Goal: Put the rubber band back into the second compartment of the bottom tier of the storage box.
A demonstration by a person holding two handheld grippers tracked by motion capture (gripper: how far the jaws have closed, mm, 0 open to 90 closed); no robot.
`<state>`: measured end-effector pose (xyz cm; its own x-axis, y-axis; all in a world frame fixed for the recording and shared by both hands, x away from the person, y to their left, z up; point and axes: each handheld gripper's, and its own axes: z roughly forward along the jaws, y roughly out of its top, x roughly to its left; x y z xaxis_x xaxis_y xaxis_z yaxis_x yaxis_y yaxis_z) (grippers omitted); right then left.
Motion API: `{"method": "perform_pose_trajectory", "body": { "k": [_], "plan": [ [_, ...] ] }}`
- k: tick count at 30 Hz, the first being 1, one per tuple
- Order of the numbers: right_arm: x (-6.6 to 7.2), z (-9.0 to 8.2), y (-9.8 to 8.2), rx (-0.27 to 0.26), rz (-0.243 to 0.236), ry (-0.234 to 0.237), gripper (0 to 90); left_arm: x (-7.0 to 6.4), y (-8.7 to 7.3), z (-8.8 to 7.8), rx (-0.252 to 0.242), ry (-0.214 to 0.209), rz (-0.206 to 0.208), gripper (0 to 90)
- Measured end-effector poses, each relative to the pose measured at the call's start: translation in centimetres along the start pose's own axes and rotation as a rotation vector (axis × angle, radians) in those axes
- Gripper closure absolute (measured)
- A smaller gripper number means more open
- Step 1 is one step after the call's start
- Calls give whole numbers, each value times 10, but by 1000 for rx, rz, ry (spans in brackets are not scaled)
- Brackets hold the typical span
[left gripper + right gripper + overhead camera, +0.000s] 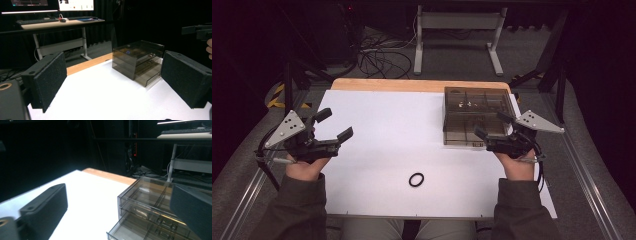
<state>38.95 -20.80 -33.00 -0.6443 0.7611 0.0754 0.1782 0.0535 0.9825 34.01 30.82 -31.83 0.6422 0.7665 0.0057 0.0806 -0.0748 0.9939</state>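
ring [416, 179] flat, no long axis | R claw [493, 131] open nr drawer box [472, 107]

I saw a glossy smoked-plastic box [476, 116], matt white sheet [382, 145], smooth wood edge [412, 85], rough black foam pads [50, 80], dark rubbery ring [416, 179].

Drawer box [477, 116] far right on table [377, 125]; ring [416, 179] near front.

White table [377, 125] bears drawer box [475, 117], black ring [416, 179].
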Motion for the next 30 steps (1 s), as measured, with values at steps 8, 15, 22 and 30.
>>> {"method": "perform_pose_trajectory", "body": {
  "k": [8, 15, 22, 30],
  "plan": [
    [13, 19, -6, 85, -54, 26, 149, 0, 0, -2, 7, -4, 9, 82],
    [25, 39, -15, 191, -87, 95, 220, -1, 0, -2, 11, -5, 11, 87],
    [30, 51, -22, 240, -88, 137, 293, -2, -1, -1, 13, -7, 12, 97],
    [36, 62, -29, 290, -98, 165, 350, -3, -1, -1, 17, -21, 26, 127]
  ]
}}
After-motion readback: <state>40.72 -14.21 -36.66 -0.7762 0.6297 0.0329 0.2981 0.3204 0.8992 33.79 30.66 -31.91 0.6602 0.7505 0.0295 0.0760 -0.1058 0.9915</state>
